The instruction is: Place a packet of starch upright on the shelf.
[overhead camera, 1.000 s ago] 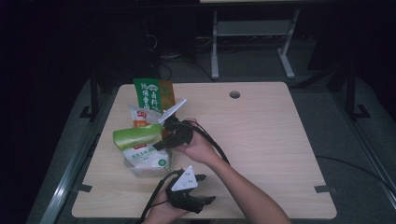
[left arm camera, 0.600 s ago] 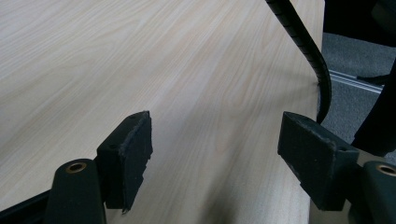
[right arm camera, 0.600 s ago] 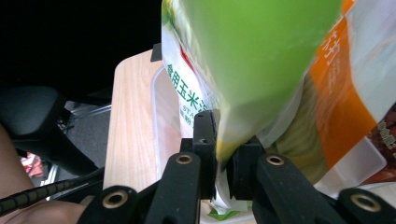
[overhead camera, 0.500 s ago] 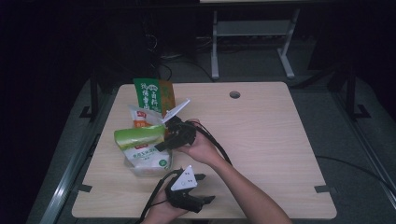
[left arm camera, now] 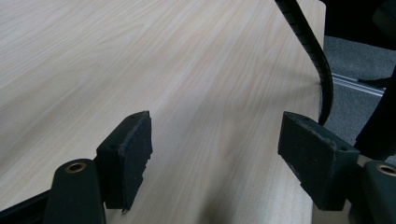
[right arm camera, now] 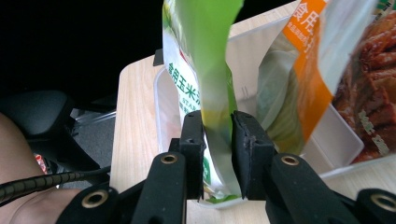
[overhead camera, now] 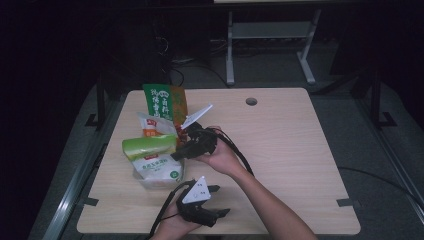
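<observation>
On the pale wooden table (overhead camera: 300,150), your right gripper (right arm camera: 218,135) has just been loosening around the green bag (right arm camera: 210,70) to stand it in the clear bin (overhead camera: 150,181), left gripper (left arm camera: 215,154) spread idle beside it

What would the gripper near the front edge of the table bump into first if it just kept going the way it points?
Probably nothing soon. The left gripper has open, empty jaws aimed across bare table toward the right edge. The black cable lies off to one side; depth is hard to judge, so it might brush that.

Lab: wooden desk (overhead camera: 280,150), dark room, cables (overhead camera: 175,70).
</observation>
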Available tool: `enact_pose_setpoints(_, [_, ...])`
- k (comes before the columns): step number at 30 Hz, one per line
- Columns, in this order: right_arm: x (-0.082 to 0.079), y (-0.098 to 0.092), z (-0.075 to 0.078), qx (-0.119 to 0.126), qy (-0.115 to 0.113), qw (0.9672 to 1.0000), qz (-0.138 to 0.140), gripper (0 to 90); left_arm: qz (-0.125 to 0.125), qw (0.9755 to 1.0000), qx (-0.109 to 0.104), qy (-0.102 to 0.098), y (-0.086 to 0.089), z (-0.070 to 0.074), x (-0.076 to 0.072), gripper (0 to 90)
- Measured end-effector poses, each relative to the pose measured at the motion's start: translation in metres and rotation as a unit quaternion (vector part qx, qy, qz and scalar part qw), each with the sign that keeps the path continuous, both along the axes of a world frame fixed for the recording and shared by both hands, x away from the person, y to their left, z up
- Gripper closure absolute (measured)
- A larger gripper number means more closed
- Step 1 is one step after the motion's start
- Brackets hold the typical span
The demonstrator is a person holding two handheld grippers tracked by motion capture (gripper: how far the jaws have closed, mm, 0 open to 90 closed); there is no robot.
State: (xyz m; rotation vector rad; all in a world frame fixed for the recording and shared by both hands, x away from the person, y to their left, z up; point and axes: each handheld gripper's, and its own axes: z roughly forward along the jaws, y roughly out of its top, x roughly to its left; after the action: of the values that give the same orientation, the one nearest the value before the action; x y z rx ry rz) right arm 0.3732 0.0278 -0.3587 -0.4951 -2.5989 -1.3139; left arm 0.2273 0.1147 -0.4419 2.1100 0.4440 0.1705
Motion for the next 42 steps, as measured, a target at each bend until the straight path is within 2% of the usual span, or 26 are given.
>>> enact_pose_setpoints(11, [0.001, -0.018, 0.004, 0.006, -0.001, 0.9999, -0.012, 66.8, 0.001, 1.0000, -0.001, 0.001, 0.000, 0.000, 0.001, 25.9])
enact_pose_setpoints(22, [0.002, -0.042, 0.007, 0.007, 0.007, 0.9994, -0.033, 62.1, 0.004, 1.0000, -0.001, 0.000, 0.002, 0.001, 0.002, 25.9])
enact_pose_setpoints(25, [0.002, -0.050, 0.007, 0.008, 0.008, 0.9989, -0.044, 59.2, 0.005, 1.0000, -0.001, 0.000, 0.002, 0.001, 0.003, 25.9])
enact_pose_setpoints(26, [0.003, -0.053, 0.006, 0.007, 0.001, 0.9989, -0.046, 58.6, 0.004, 1.0000, -0.001, 0.000, 0.002, 0.001, 0.003, 25.9])
enact_pose_setpoints(34, [0.005, -0.075, 0.005, 0.008, 0.004, 0.9974, -0.071, 54.2, 0.003, 1.0000, 0.002, 0.000, 0.001, 0.001, 0.003, 25.9])
enact_pose_setpoints(42, [0.006, -0.096, 0.001, -0.001, 0.007, 0.9953, -0.096, 50.7, 0.004, 1.0000, -0.002, -0.001, 0.002, 0.001, 0.002, 26.0])
